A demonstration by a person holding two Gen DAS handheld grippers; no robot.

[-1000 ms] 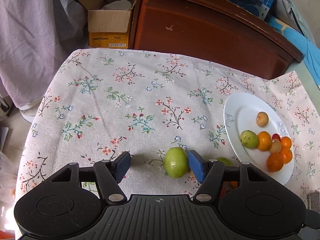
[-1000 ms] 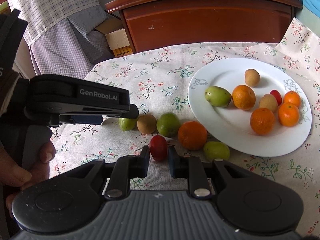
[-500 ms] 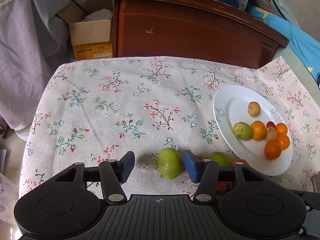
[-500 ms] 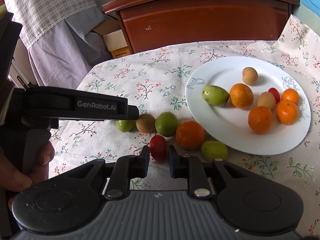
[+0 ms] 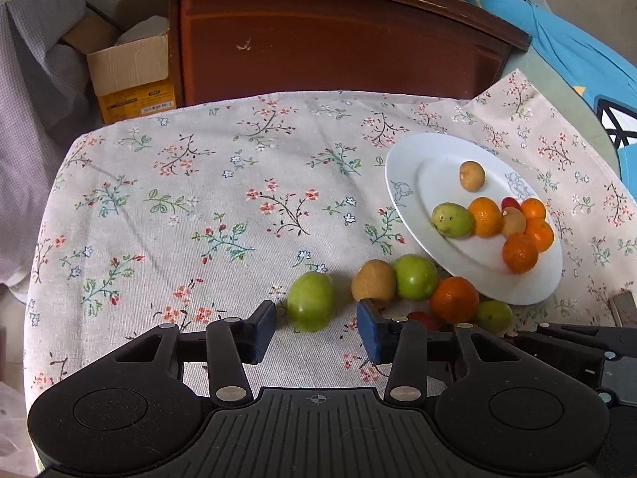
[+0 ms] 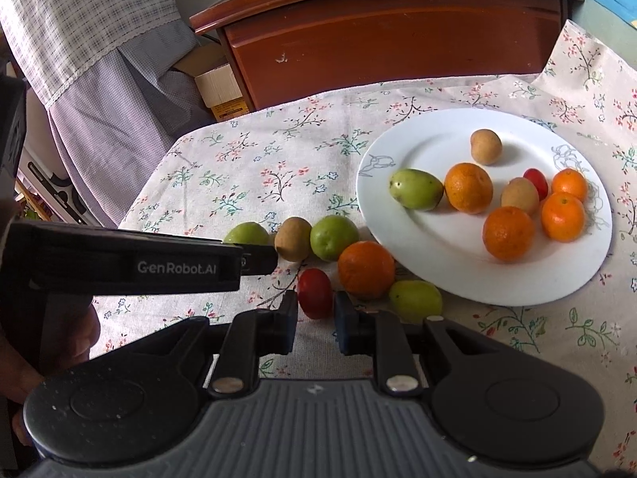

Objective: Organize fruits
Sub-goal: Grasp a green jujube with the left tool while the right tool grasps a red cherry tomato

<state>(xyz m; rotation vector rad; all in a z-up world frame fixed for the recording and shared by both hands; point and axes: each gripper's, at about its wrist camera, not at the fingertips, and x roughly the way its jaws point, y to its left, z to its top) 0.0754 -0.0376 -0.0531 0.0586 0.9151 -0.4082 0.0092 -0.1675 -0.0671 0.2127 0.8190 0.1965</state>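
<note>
A white plate (image 5: 414, 183) (image 6: 438, 263) holds several fruits, oranges among them. Beside it on the cloth lie a green fruit (image 5: 311, 300) (image 6: 247, 234), a brown fruit (image 5: 374, 281) (image 6: 294, 238), a second green fruit (image 5: 416, 277) (image 6: 333, 236), an orange (image 5: 454, 298) (image 6: 366, 269), a small green fruit (image 5: 493, 316) (image 6: 415, 300) and a red tomato (image 6: 314, 292). My left gripper (image 5: 316, 332) is open, its fingers just short of the first green fruit. My right gripper (image 6: 315, 320) has its jaws close to either side of the tomato; contact is unclear.
A floral cloth (image 5: 199, 207) covers the table. A dark wooden cabinet (image 5: 338, 40) stands behind it, with a cardboard box (image 5: 131, 75) at its left. Checked fabric (image 6: 79, 20) hangs at the left. The left gripper's body (image 6: 131, 265) crosses the right wrist view.
The left gripper has shifted left and back, so the green fruit now sits centred between its fingers and more fruits show. The right gripper has stayed at the tomato.
</note>
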